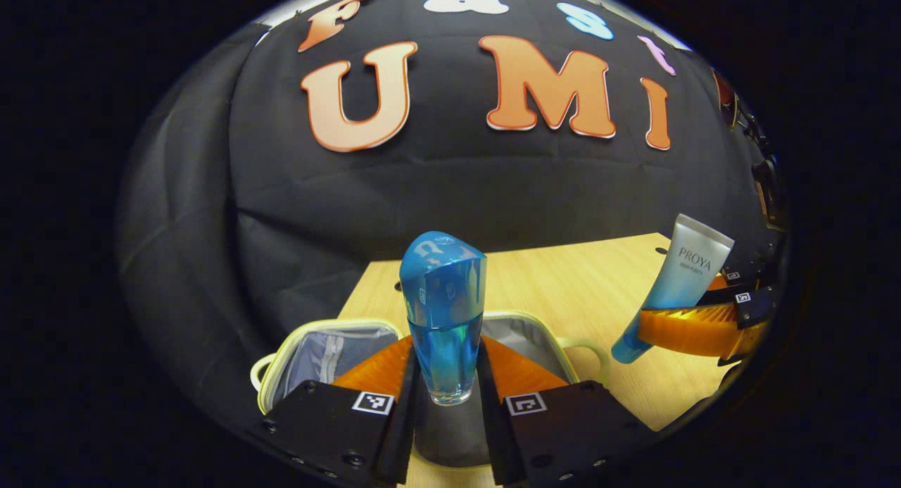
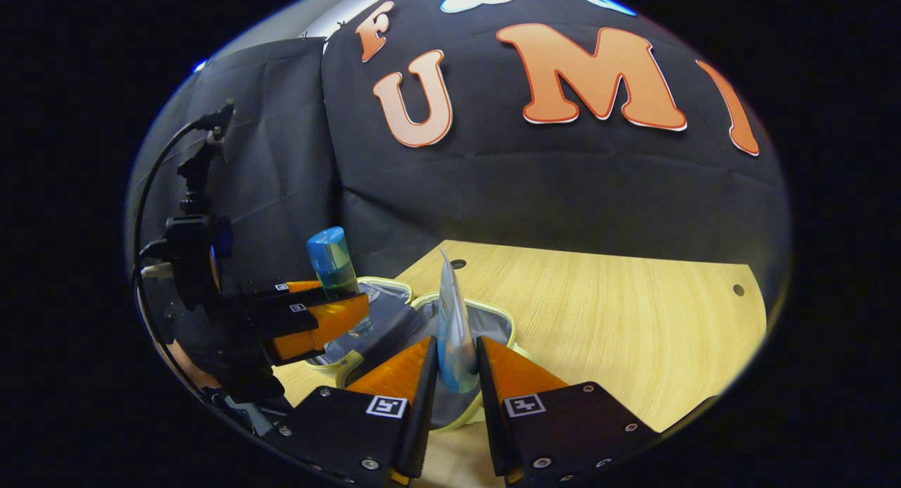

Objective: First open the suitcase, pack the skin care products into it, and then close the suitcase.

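Observation:
My left gripper point(image 1: 446, 375) is shut on a blue glass bottle point(image 1: 443, 312) and holds it upright above the open suitcase point(image 1: 317, 351), a small grey-lined case with a pale rim lying flat on the wooden table point(image 1: 563, 284). My right gripper point(image 2: 456, 365) is shut on a white-and-blue tube point(image 2: 454, 326), seen edge-on, above the suitcase point(image 2: 493, 322). In the left gripper view the right gripper point(image 1: 697, 329) holds the tube point(image 1: 679, 284) tilted at the right. In the right gripper view the left gripper point(image 2: 320, 319) carries the bottle point(image 2: 332, 263) at the left.
The wooden table point(image 2: 619, 319) stretches bare to the right of the suitcase, with small round holes near its far edge. The black cloth wall stands close behind the table. A cable and camera mount point(image 2: 200, 192) rise over the left gripper.

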Motion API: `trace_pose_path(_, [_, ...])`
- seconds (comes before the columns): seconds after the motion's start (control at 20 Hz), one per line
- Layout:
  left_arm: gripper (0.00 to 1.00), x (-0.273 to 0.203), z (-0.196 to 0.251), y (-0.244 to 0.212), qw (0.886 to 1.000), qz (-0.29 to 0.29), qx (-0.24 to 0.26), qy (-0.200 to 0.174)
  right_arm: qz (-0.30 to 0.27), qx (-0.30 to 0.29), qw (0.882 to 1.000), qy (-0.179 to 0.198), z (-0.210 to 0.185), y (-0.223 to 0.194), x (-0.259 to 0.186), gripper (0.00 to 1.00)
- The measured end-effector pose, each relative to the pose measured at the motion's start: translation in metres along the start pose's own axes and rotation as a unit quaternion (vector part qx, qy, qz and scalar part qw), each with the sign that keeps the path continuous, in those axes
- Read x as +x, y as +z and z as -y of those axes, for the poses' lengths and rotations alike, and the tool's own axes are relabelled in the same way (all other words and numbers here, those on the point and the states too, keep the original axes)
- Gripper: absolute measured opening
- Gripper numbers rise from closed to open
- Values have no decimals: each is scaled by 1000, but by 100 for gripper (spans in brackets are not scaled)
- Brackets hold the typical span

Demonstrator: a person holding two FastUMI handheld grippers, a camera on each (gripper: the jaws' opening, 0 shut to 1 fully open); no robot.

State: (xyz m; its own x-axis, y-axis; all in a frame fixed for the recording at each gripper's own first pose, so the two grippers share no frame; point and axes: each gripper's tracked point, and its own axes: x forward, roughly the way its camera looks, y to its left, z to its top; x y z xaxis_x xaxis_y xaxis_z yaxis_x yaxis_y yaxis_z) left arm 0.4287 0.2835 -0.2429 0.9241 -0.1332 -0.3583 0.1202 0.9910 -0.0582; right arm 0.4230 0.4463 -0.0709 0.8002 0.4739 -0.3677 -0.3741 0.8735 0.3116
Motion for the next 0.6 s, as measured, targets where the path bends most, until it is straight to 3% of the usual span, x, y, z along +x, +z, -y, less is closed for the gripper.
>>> trace_pose_path(0.35, [43, 35, 2, -58, 994, -100, 14, -49, -38, 17, 999, -20, 0, -29, 34, 36])
trace_pose_path(0.6, [43, 52, 24, -104, 978, -190, 12, -88, -58, 24, 998, -26, 1, -43, 44, 36])
